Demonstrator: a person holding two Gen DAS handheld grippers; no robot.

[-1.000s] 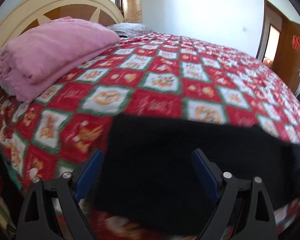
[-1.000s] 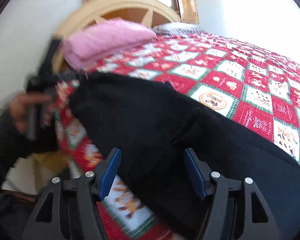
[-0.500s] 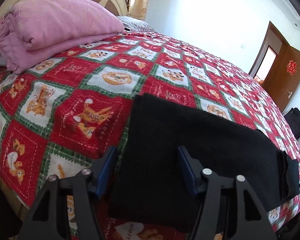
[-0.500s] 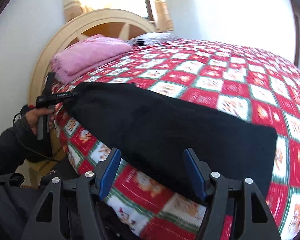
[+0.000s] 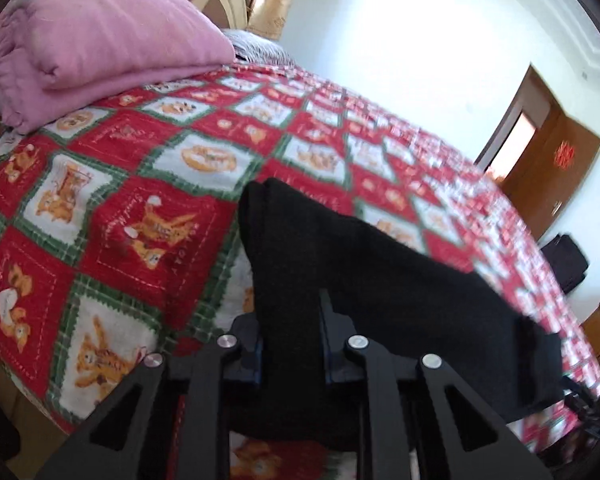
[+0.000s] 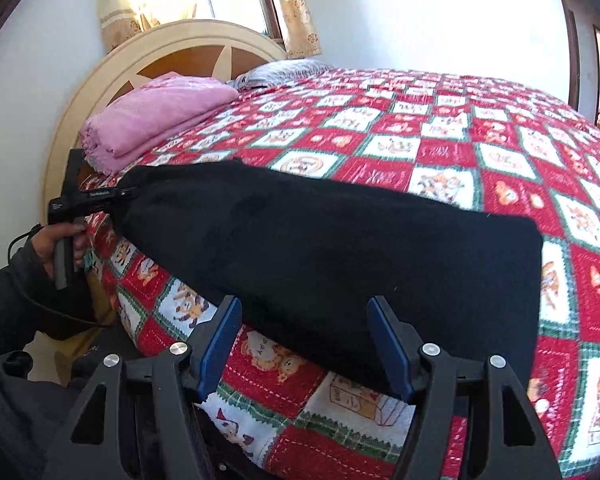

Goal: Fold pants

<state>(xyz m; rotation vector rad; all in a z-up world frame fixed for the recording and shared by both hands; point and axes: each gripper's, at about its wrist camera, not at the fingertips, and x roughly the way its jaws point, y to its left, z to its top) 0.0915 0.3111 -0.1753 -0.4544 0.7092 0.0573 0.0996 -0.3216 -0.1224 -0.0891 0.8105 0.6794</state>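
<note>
your left gripper (image 5: 290, 320) clamps the black pants (image 6: 340, 248) (near bed (image 6: 460, 136) edge); your right gripper (image 6: 306, 344) hovers, fingers apart.

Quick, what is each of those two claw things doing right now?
Left gripper: shut on one end of the black pants.
Right gripper: open, holding nothing, with its fingers at the pants' near edge.

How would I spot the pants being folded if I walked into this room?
Find the big bed with the red-and-white Christmas quilt. Along its near edge, down from the pink blanket at the headboard, lies a long flat band of cloth: the pants. They are the only plain black thing on that busy pattern.
</note>
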